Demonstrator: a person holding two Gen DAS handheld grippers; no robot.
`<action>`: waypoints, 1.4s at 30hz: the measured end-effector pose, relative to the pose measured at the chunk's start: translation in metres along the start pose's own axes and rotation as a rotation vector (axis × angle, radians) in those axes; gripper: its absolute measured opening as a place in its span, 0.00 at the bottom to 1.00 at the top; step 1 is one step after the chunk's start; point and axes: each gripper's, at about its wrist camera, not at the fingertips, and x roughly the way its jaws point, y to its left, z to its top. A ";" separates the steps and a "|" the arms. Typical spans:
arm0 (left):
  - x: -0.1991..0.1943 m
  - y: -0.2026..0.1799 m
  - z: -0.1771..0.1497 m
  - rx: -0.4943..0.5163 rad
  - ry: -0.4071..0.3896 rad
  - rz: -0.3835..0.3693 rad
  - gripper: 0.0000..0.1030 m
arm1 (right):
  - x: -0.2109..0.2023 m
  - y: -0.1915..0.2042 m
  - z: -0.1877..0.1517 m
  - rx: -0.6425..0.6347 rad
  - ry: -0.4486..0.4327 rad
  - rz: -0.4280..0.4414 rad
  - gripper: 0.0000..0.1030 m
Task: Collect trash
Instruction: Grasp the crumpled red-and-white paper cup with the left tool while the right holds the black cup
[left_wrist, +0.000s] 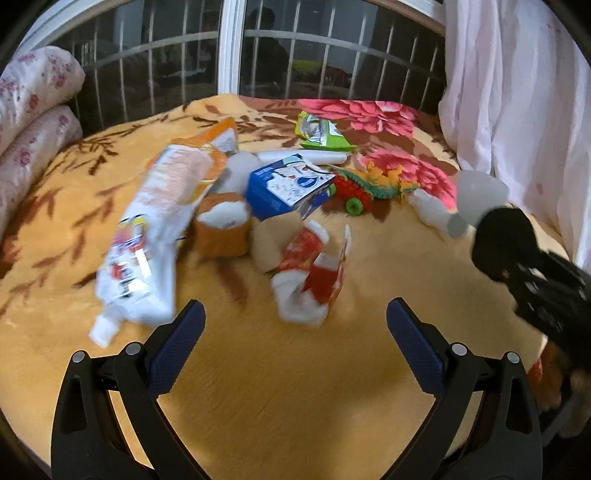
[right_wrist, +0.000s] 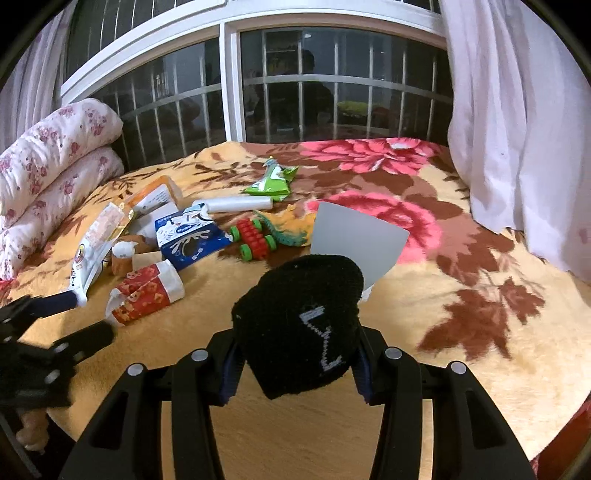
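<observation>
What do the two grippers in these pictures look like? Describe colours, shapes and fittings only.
Both the left gripper and the right gripper have glossy black plastic arms with cut-out slots, round silver rivets at the joints, and dark blue textured pads lining the fingers. No cables or sleeves show.

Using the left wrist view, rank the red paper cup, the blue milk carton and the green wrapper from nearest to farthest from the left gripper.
1. Red paper cup: crushed, lying just ahead of the open left gripper.
2. Blue milk carton: farther back, near the middle of the pile.
3. Green wrapper: farthest, toward the window.
</observation>
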 end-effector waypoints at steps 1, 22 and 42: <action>0.005 -0.002 0.002 -0.003 0.005 0.004 0.93 | -0.002 -0.003 -0.001 0.009 -0.001 0.006 0.46; 0.038 -0.003 0.003 -0.044 0.067 0.009 0.36 | 0.021 -0.014 -0.014 0.071 0.190 0.242 0.47; -0.009 0.010 -0.019 -0.049 0.031 -0.015 0.31 | -0.018 -0.011 -0.008 0.066 0.053 0.474 0.47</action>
